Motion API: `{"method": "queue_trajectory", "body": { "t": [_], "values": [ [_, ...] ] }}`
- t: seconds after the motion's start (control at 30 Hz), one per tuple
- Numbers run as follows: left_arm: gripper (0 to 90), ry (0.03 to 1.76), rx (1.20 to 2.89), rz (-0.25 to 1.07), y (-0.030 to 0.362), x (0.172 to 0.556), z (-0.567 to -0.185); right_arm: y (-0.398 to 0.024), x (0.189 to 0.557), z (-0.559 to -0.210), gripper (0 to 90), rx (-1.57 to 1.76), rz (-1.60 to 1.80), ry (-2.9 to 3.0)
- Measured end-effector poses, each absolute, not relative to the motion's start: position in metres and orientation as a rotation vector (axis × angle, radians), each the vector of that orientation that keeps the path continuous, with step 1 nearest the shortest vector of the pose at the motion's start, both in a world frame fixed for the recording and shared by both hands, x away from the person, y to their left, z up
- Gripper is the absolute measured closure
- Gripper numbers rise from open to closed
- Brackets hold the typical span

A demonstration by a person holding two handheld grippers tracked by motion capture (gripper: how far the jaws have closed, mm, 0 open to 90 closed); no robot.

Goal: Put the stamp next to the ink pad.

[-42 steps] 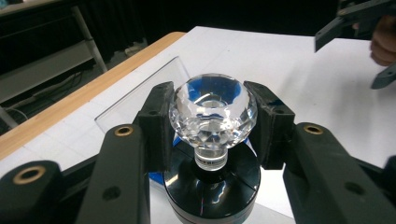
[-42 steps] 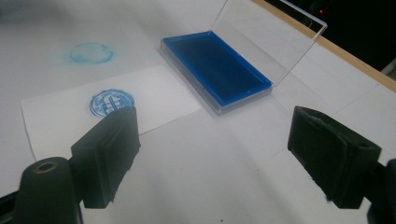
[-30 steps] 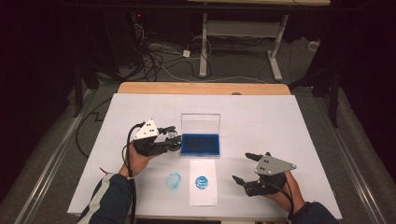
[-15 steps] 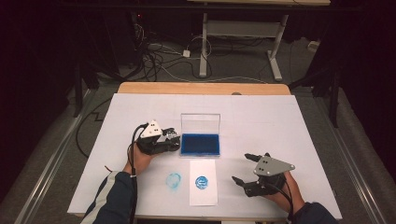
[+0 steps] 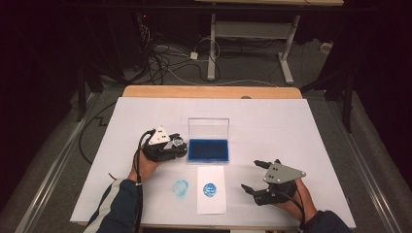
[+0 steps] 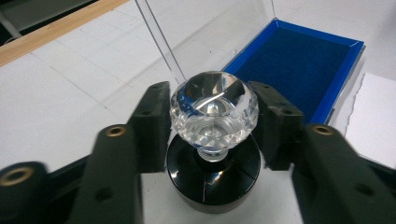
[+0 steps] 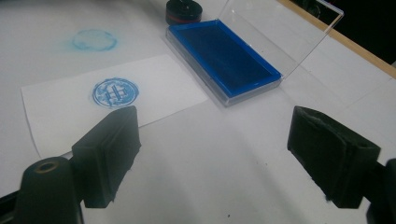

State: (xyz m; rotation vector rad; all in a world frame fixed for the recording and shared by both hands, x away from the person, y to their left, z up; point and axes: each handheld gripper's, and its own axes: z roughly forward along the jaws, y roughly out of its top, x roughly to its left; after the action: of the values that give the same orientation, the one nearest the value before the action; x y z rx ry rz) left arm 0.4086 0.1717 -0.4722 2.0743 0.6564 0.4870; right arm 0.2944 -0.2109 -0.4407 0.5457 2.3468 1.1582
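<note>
A stamp with a clear faceted knob (image 6: 214, 109) and a round black base stands on the white table, just left of the open blue ink pad (image 5: 209, 150). My left gripper (image 6: 212, 100) has the knob between its jaws, which have just been opening. The pads sit close on either side of the knob, and the stamp stands on its own base. From above, the left gripper (image 5: 176, 145) lies level beside the ink pad. My right gripper (image 5: 249, 174) rests open and holds nothing, at the front right. A white paper (image 5: 211, 196) with a blue print (image 7: 115, 92) lies in front of the pad.
A faint blue ring (image 5: 180, 187) marks the table left of the paper. The ink pad's clear lid (image 5: 208, 128) stands upright behind the pad. A wooden strip (image 5: 209, 92) edges the table's far side. Cables lie on the floor beyond it.
The left hand has shifted slightly by the ink pad and settled lower. The right hand has kept still.
</note>
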Motion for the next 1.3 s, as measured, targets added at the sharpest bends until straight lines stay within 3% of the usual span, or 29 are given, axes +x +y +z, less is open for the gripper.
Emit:
{"method": "queue_trajectory", "body": {
  "t": [0.27, 0.43, 0.5, 0.8, 1.3],
  "values": [
    [34.3, 0.649, 2.064, 0.544, 0.172, 0.403, -0.463, -0.211, 0.294, -0.440, 16.8, 0.541, 1.163, 2.343],
    [32.1, 0.613, 2.047, 0.587, 0.174, 0.394, -0.453, -0.212, 0.293, -0.439, 16.8, 0.540, 1.164, 2.336],
    [26.3, 0.609, 2.052, 0.625, 0.173, 0.390, -0.449, -0.212, 0.293, -0.439, 16.8, 0.539, 1.165, 2.331],
    [18.3, 0.518, 2.049, 0.670, 0.171, 0.371, -0.433, -0.214, 0.292, -0.436, 16.8, 0.534, 1.161, 2.312],
    [16.2, 0.445, 2.024, 0.719, 0.183, 0.335, -0.420, -0.217, 0.293, -0.435, 16.8, 0.538, 1.164, 2.275]
  ]
}}
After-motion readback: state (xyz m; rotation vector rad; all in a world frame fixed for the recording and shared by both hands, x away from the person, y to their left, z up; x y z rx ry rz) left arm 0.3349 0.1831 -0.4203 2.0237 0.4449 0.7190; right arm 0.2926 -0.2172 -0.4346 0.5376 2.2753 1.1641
